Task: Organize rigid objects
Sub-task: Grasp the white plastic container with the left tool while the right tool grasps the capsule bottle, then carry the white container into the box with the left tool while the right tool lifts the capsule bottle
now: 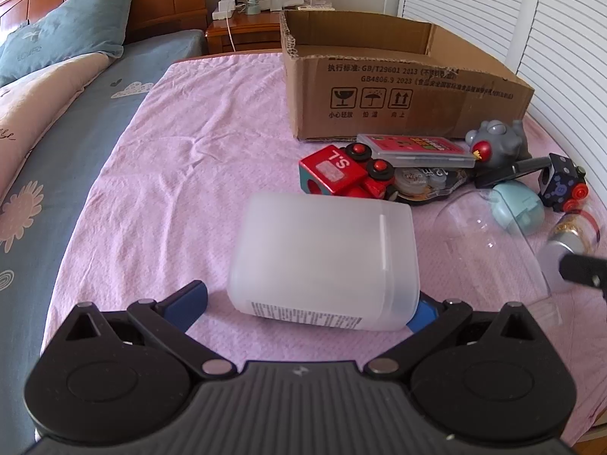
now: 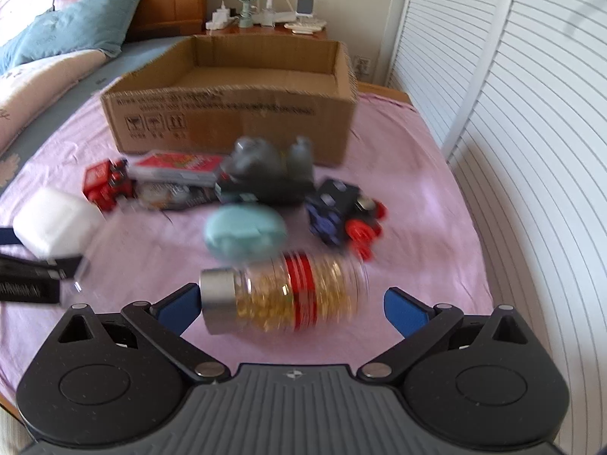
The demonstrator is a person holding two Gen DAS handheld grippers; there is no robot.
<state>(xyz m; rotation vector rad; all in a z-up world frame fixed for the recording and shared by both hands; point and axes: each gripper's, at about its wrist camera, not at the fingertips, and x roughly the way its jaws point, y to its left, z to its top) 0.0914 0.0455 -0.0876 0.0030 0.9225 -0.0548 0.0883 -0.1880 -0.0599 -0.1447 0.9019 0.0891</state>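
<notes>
A frosted white plastic container [image 1: 324, 261] lies on its side on the pink cloth, between the wide-open blue fingers of my left gripper [image 1: 307, 305]; whether the pads touch it I cannot tell. It also shows in the right wrist view [image 2: 55, 222]. A clear jar of golden capsules with a silver lid and red band [image 2: 284, 295] lies between the open fingers of my right gripper [image 2: 292, 305], the left pad near its lid. An open cardboard box [image 1: 398, 87] stands behind the pile; it also shows in the right wrist view [image 2: 235, 113].
A pile lies before the box: red toy train [image 1: 341, 174], flat card case [image 1: 417, 149], grey figure [image 1: 497, 142], black toy train [image 2: 341, 214], teal egg-shaped case [image 2: 244, 233], clear dome [image 1: 489, 246]. Bed and pillows at left, shutter doors at right.
</notes>
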